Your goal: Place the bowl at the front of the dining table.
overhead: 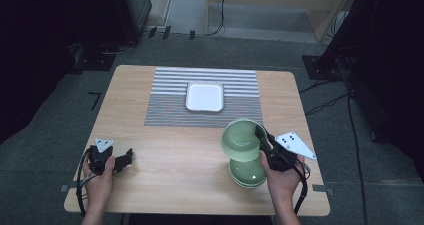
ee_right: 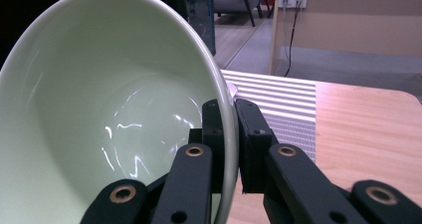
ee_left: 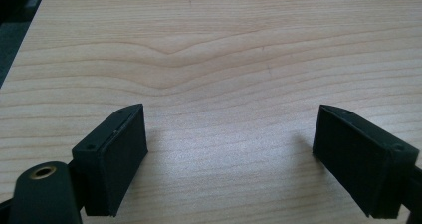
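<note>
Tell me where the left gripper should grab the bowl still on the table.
Probably its rim, from above on the left side: the lower bowl sits upright with its thin wall exposed there, while the right gripper holds the lifted bowl over its far side.

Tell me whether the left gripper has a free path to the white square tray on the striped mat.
Probably yes. The left gripper is open and holds nothing, and bare table lies between it and the white square tray. The right gripper, holding the green bowl, stays off to the side.

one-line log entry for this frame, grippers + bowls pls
right gripper: shut on lifted green bowl rim, bowl tilted | second green bowl: on table below | left gripper: open, nothing between | white tray: on striped mat
</note>
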